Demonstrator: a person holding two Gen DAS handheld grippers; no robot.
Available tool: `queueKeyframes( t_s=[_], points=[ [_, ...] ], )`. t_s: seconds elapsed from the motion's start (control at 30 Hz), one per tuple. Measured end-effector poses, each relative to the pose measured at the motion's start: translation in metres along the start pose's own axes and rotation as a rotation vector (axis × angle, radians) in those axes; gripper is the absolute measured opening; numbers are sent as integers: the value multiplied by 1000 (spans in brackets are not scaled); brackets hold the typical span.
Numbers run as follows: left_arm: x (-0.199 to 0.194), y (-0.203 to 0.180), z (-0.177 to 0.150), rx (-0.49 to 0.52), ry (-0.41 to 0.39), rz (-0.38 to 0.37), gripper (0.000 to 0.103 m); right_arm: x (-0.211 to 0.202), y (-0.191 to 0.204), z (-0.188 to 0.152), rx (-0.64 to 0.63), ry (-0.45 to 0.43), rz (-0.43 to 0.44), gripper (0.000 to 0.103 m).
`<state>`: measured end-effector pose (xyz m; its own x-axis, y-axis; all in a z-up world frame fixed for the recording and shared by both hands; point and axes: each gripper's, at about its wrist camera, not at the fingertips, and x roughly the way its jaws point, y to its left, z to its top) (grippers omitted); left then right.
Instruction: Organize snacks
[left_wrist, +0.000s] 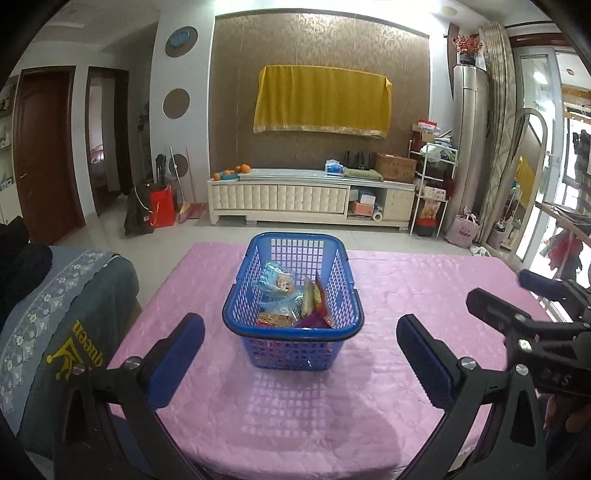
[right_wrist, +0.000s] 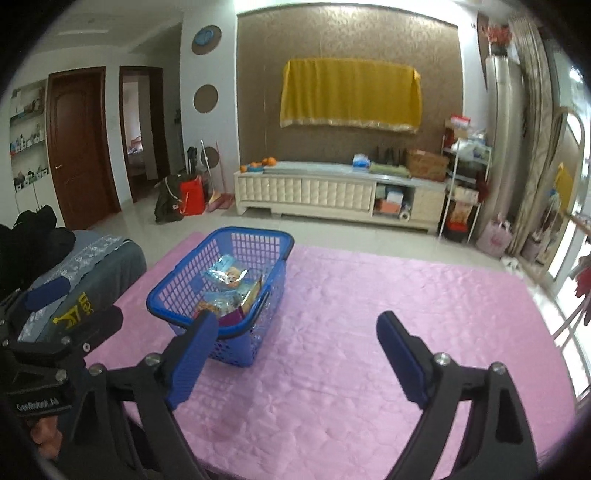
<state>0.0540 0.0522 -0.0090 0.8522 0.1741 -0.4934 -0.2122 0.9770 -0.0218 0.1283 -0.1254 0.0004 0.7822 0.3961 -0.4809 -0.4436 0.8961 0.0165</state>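
- While both grippers hang above the near edge of the pink tablecloth (left_wrist: 424, 280), the blue basket (left_wrist: 295, 332) stands on the cloth ahead of them.
- Inside the basket lie the snack packets (left_wrist: 291, 299), several together, some pale blue and some red and orange.
- Left gripper (left_wrist: 300, 354): its jaws are spread wide and nothing is between the pads. From its own camera the basket is straight in front, beyond the fingertips and apart from them.
- Right gripper (right_wrist: 295, 356): its jaws are also spread wide and empty. From its camera the basket (right_wrist: 221, 284) is ahead and to the left; the left finger (right_wrist: 192, 354) covers a near corner of it.
- A grey-blue cushion (left_wrist: 55, 314) lies beside the table on the left.
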Motion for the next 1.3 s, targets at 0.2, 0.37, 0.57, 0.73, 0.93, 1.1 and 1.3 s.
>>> queueKeyframes(
  t_s=[0.2,0.37,0.57,0.73,0.93,1.1,1.3],
  points=[
    [-33,-11,0,24,-58,-15,103,-35,-4,-4,12,-66,-29,103],
    [-50,-21,-3,48,-91,-22,103,-57,-9,-8,34,-90,-42,103],
    [-53,-28,-7,49,-90,-51,103,-68,-15,-14,58,-104,-61,103],
    [-54,-29,-8,49,-91,-65,103,-67,-15,-19,59,-90,-70,103],
    [-54,-27,-7,50,-91,-74,103,-69,-14,-22,55,-93,-75,103],
    [-58,-28,-10,50,-97,-70,103,-74,-13,-27,56,-98,-73,103],
    [-58,-25,-11,35,-90,-74,103,-76,-10,-28,54,-96,-69,103]
  ],
)
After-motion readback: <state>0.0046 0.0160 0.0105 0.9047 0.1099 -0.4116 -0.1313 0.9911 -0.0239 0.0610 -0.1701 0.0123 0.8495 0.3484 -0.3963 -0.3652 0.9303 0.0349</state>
